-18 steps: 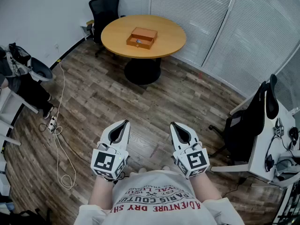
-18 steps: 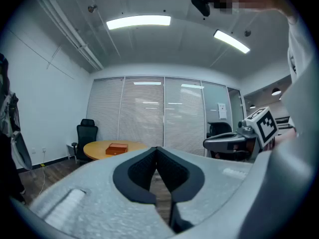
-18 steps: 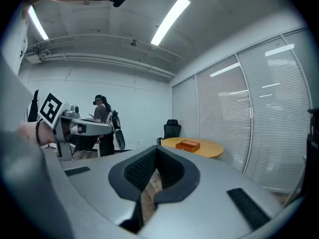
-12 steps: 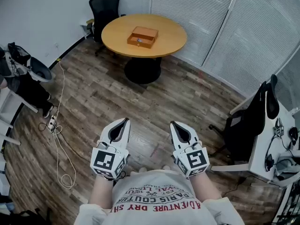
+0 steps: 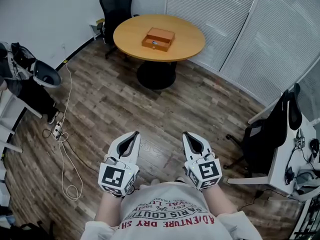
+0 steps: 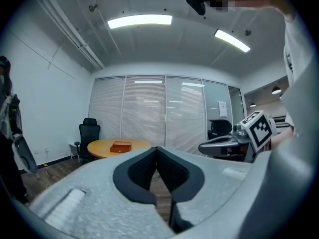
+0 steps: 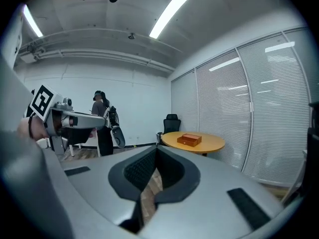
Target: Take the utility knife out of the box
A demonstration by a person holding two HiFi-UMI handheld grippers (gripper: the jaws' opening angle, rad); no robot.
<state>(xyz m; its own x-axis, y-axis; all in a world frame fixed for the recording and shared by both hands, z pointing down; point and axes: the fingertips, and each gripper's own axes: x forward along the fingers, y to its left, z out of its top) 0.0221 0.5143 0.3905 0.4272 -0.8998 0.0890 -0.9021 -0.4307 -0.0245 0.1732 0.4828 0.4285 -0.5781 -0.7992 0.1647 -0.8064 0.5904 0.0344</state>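
A small orange-brown wooden box (image 5: 158, 39) sits on a round wooden table (image 5: 187, 34) far across the room; it also shows small in the left gripper view as the box (image 6: 120, 146) and in the right gripper view as the box (image 7: 190, 140). The utility knife is not visible. Both grippers are held level close to the person's body, far from the table. My left gripper (image 5: 135, 133) has its tips together and is empty. My right gripper (image 5: 184, 133) is likewise shut with nothing in it.
A black office chair (image 5: 116, 4) stands behind the table. Another black chair (image 5: 270, 134) and a white desk (image 5: 285, 159) are at the right. A white cable (image 5: 67, 149) trails over the wood floor at the left. A person (image 7: 102, 123) stands near the left wall.
The view has shifted slightly, so table and box sit a little further right and lower. Both grippers stay in place, shut.
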